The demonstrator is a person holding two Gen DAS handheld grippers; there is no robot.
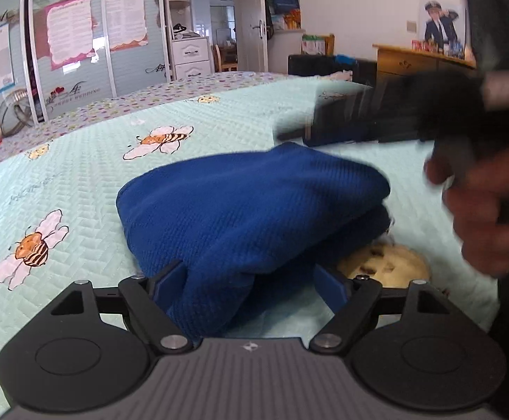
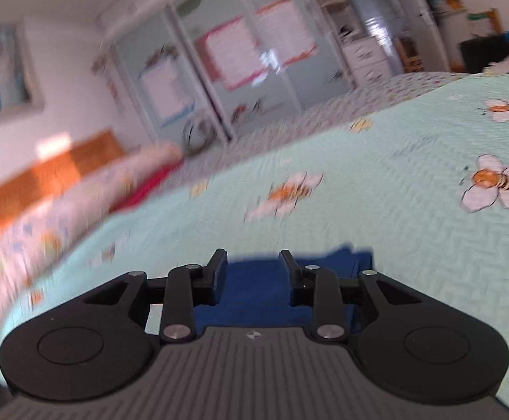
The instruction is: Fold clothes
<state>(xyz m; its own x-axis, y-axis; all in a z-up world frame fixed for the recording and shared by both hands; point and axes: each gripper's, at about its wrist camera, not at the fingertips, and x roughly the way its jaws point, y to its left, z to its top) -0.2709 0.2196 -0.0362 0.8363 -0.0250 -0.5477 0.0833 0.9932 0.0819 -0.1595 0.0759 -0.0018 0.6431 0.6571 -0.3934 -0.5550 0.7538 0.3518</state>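
Note:
A blue knit garment (image 1: 254, 196) lies folded in a thick bundle on the mint quilt. My left gripper (image 1: 251, 285) stands wide around the bundle's near edge. The cloth lies against the left finger, the right finger (image 1: 331, 290) is clear of it, and the pads do not press. My right gripper (image 1: 313, 126) is a blurred dark shape above the bundle's far right, held by a hand (image 1: 481, 210). In the right wrist view my right gripper (image 2: 256, 273) is partly open over the blue garment (image 2: 254, 297), with nothing pinched between its fingers.
The quilted bedspread (image 1: 90, 189) has bee prints. A round yellowish patch (image 1: 383, 262) shows beside the bundle. Pink and red pillows (image 2: 142, 175) lie at the bed's head. A black box (image 1: 327, 64) and a wooden dresser (image 1: 422, 61) stand past the far edge.

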